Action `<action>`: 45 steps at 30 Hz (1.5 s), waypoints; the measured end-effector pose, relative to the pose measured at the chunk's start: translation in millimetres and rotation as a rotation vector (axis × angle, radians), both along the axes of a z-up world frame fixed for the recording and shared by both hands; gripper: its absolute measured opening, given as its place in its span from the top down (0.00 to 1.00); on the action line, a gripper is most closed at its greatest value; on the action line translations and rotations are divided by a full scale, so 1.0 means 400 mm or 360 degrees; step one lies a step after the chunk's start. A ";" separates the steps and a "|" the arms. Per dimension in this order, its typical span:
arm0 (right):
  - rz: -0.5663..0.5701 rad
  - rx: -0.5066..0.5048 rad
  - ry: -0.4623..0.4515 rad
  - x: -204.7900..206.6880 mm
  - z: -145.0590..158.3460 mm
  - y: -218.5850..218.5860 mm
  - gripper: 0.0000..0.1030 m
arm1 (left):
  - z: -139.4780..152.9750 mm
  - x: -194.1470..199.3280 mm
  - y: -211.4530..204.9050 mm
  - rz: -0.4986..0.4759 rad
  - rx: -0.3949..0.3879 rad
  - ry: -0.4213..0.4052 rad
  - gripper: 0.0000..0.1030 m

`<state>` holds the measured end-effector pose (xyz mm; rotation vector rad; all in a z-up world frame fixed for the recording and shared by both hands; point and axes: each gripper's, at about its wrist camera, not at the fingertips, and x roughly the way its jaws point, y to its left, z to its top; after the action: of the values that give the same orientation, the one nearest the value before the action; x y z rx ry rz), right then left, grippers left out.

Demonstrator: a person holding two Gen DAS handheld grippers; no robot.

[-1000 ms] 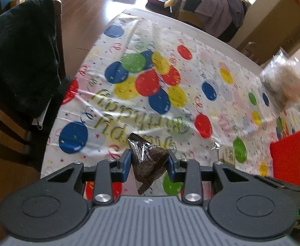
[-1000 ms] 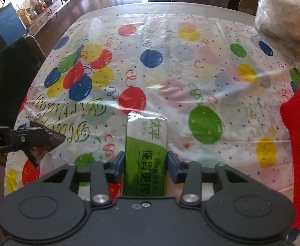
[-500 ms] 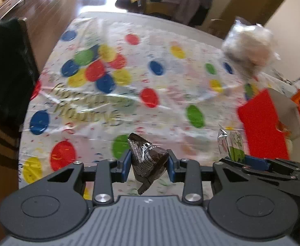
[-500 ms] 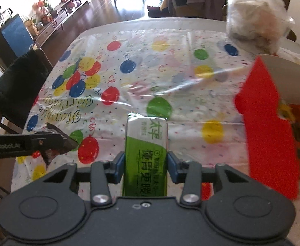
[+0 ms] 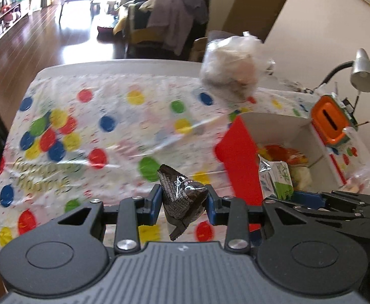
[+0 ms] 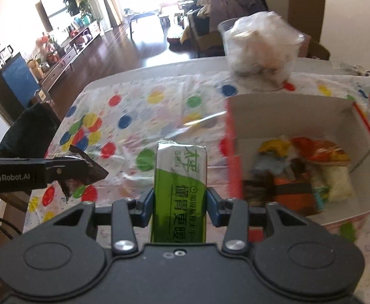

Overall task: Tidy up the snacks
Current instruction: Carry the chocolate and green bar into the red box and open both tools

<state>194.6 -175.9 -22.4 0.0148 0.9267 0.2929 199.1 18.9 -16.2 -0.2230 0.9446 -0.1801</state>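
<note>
Left gripper (image 5: pixel 183 204) is clamped on a dark brown packet (image 5: pixel 182 197), blue pads pressed into both its sides, the packet's tail hanging below the fingers, up in the air over the table (image 5: pixel 114 136). Right gripper (image 6: pixel 180 204) is closed tight on a green-and-silver packet (image 6: pixel 181 177), which stands lengthwise between the pads and pokes well out ahead of them. In the left view that green packet (image 5: pixel 277 177) sits just to the right of the brown one, hanging at the near left corner of the box (image 5: pixel 238 162). The box, red outside and white inside, lies open near the table's right edge, and it holds a blurred heap of snacks (image 6: pixel 298 172), orange, yellow and dark wrappers. Behind the box, at the far edge, stands a clear bag (image 6: pixel 260 45) of pale contents. A balloon-print cloth covers the table.
</note>
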 end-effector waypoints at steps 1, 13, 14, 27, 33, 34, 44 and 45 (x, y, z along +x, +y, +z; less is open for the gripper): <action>-0.0004 0.0001 -0.0010 0.003 0.007 -0.021 0.60 | 0.006 0.004 -0.024 -0.0009 0.0001 -0.0005 0.66; -0.0068 -0.0007 -0.0080 0.042 0.044 -0.273 0.60 | 0.052 0.051 -0.293 -0.0121 0.0029 -0.0047 0.66; -0.0064 -0.0007 -0.0073 0.047 0.044 -0.294 0.60 | 0.053 0.056 -0.314 -0.0131 0.0031 -0.0045 0.66; -0.0102 -0.0049 -0.0039 0.148 0.005 -0.500 0.60 | -0.016 0.162 -0.515 -0.0194 0.0115 0.0088 0.66; -0.0057 -0.0066 0.0015 0.221 -0.033 -0.527 0.60 | -0.073 0.232 -0.552 -0.0169 0.0175 0.0177 0.66; -0.0053 -0.0077 0.0026 0.232 -0.040 -0.527 0.60 | -0.083 0.246 -0.556 -0.0169 0.0175 0.0198 0.66; -0.0040 -0.0158 0.0160 0.294 -0.145 -0.512 0.60 | -0.161 0.311 -0.598 -0.0167 0.0275 0.0299 0.66; -0.0041 -0.0160 0.0172 0.293 -0.153 -0.511 0.60 | -0.169 0.313 -0.600 -0.0170 0.0286 0.0309 0.66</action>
<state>311.8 -380.5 -83.5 -0.0502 1.0468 0.2231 324.2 -221.2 -83.6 -0.0238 1.1603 -0.1726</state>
